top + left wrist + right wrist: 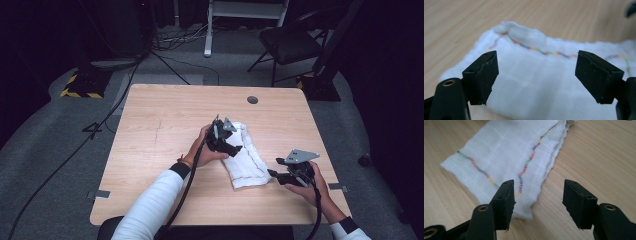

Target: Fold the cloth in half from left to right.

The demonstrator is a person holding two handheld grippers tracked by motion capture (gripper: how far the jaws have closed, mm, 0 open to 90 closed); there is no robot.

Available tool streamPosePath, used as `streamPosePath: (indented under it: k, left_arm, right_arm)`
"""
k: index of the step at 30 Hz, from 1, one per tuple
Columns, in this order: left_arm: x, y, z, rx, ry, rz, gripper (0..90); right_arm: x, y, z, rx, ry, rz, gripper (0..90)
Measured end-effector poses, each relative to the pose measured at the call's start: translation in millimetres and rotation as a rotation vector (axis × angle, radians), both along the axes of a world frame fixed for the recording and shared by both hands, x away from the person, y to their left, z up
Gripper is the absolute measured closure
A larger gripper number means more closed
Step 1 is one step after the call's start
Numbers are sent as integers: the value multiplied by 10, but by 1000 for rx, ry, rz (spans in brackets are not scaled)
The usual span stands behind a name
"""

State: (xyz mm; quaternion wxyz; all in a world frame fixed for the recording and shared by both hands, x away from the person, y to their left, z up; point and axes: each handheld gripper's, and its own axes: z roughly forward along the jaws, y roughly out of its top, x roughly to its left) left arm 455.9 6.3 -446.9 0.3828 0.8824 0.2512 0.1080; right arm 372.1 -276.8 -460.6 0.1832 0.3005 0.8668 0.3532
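White cloth lies folded flat on tabletop, right of centre, multicolour stitched line showing. Left tongs wide, poised over cloth's far end, empty. Right tongs wide, just beside near corner, empty. Likely fold set down, both grips let go.

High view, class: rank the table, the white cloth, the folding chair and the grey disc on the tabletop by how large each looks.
1. Table
2. Folding chair, though farther off, so shown smaller than it is
3. White cloth
4. Grey disc
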Motion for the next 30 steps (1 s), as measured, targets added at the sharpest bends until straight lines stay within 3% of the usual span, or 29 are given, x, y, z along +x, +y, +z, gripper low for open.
streamPosePath:
  k: [3, 7, 12, 13, 15, 18, 30]
  left_arm:
    - [-198, -24, -87, 12, 15, -46, 197]
    - [-412, -129, -202, 64, 30, -115, 201]
    - [-542, -161, -337, 135, 38, -171, 224]
    - [-549, -146, -359, 144, 31, -168, 232]
    - [-534, -87, -388, 126, 64, -161, 237]
    - [-531, -30, -406, 124, 73, -160, 244]
    - [-760, 244, -424, 123, 60, -150, 243]
  right_arm:
    - [103, 12, -56, -38, 3, -3, 432]
    - [219, 10, -115, -46, 37, -4, 422]
    - [261, 23, -186, -61, 76, 48, 423]
    - [258, 28, -202, -66, 85, 55, 426]
    - [239, 29, -225, -60, 97, 72, 436]
    - [221, 30, -234, -49, 107, 82, 436]
    - [-69, 256, -251, -43, 125, 111, 444]
